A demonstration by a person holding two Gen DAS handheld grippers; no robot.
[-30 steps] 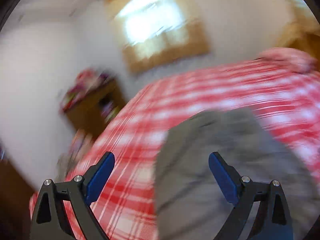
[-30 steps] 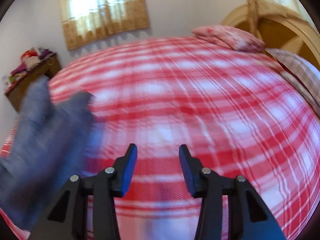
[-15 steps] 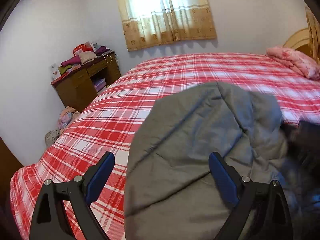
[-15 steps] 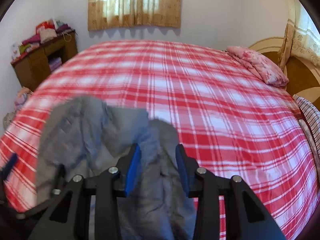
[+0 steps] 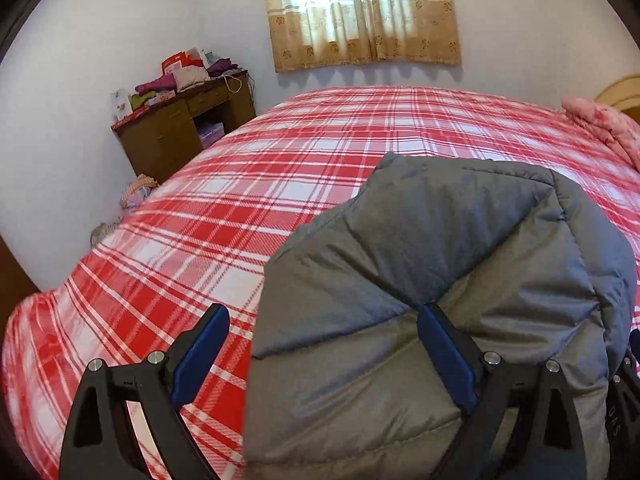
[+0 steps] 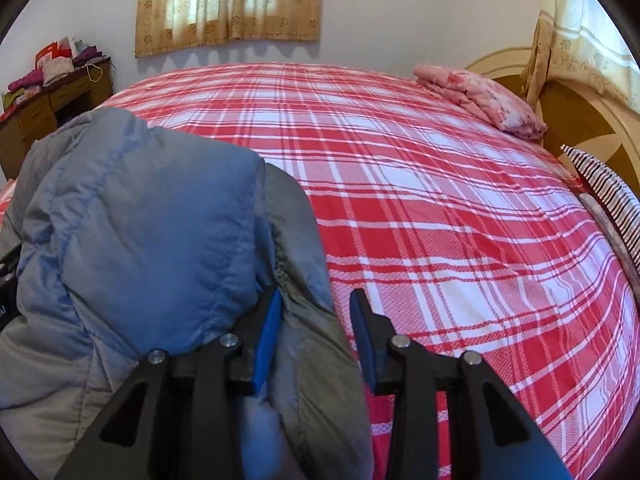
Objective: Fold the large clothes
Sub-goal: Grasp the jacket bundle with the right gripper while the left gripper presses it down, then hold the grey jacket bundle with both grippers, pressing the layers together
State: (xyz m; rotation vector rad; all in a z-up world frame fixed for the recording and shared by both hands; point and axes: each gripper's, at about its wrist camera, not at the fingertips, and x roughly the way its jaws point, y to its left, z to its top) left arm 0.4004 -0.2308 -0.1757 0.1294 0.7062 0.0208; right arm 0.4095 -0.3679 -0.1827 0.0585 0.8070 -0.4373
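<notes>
garment: grey quilted puffer jacket [image 5: 432,280], bunched in a heap on the near edge of the red plaid bed [image 5: 280,168]
handling: looks soft, puffy, light but bulky; slick shell likely slides, springs back when pressed
where to grip: hem or quilted seam edge, pinch thin layers, not the padded bulk
left tongs [image 5: 324,360]: wide open, holding nothing; jacket edge lies between the fingers, right finger touching it
right tongs [image 6: 316,340]: partly open, jacket fold sits in the gap against the left finger; actual pinch unclear
</notes>
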